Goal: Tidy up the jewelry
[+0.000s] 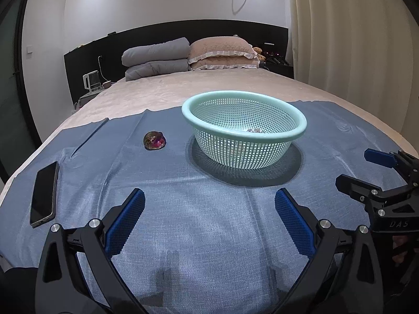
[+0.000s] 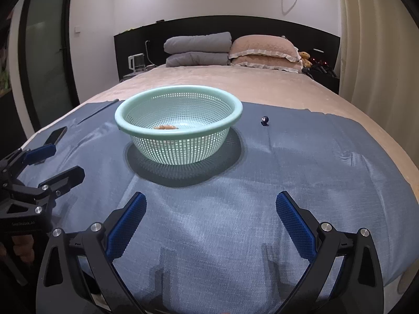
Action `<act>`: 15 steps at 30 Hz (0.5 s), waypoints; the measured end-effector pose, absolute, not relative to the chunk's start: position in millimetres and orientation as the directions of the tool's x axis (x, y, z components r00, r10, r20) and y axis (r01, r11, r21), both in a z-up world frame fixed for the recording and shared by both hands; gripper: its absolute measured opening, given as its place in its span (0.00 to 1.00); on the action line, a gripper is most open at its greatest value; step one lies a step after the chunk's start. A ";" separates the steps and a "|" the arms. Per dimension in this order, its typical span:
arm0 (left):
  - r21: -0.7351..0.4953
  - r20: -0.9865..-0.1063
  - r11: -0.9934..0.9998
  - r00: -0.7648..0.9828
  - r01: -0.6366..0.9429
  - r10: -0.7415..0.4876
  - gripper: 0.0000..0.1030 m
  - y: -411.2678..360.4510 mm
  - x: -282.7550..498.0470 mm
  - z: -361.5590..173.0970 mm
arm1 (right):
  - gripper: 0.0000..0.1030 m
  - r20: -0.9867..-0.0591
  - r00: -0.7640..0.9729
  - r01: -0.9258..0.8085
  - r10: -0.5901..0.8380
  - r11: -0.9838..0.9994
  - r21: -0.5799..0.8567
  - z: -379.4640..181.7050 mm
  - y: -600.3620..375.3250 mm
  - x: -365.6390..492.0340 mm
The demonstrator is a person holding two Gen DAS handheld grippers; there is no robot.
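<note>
A mint-green mesh basket [image 1: 301, 124] stands on a blue cloth [image 1: 199, 225] on the bed; it also shows in the right wrist view [image 2: 235, 104]. Small jewelry lies inside it: a pale piece [image 1: 253, 130] and a brownish piece [image 2: 165, 127]. A round pink-and-brown jewel [image 1: 154, 140] lies on the cloth left of the basket. A small dark blue piece [image 2: 265, 120] lies right of the basket. My left gripper [image 1: 209, 204] is open and empty, near the cloth's front; it also shows in the right wrist view [image 2: 64, 162]. My right gripper [image 2: 210, 206] is open and empty; it also shows in the left wrist view [image 1: 361, 167].
A black phone [image 1: 44, 195] lies on the cloth at the left; it also shows in the right wrist view [image 2: 56, 134]. Pillows [image 1: 222, 52] and a folded grey duvet [image 1: 155, 57] lie at the bed's head. Curtains [image 1: 353, 39] hang at the right.
</note>
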State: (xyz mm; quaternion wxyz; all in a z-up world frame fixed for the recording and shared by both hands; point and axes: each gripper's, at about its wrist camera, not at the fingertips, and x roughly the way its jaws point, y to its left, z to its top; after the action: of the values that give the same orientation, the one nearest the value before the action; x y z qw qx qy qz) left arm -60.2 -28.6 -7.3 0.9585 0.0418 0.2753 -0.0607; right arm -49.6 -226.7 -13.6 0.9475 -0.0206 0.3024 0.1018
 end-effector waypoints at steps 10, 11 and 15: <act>0.050 -0.548 0.986 0.830 0.158 -0.105 0.95 -31.1 -59.6 -9.5 | 0.92 -0.615 0.770 -0.183 0.167 0.982 0.037 -19.9 -227.5 -43.4; 0.050 -0.551 0.986 0.828 0.160 -0.107 0.95 -31.5 -59.6 -10.1 | 0.92 -0.615 0.770 -0.184 0.167 0.982 0.036 -20.1 -227.2 -43.7; 0.053 -0.551 0.985 0.827 0.164 -0.108 0.95 -32.8 -59.7 -10.4 | 0.92 -0.614 0.771 -0.187 0.168 0.982 0.033 -19.7 -226.4 -43.5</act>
State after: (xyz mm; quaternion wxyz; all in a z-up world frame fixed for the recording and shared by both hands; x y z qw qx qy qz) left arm -59.7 -32.8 -10.4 0.9546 0.0491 0.2851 -0.0711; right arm -43.5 -226.4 -19.7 0.9410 -0.0152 0.3247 0.0943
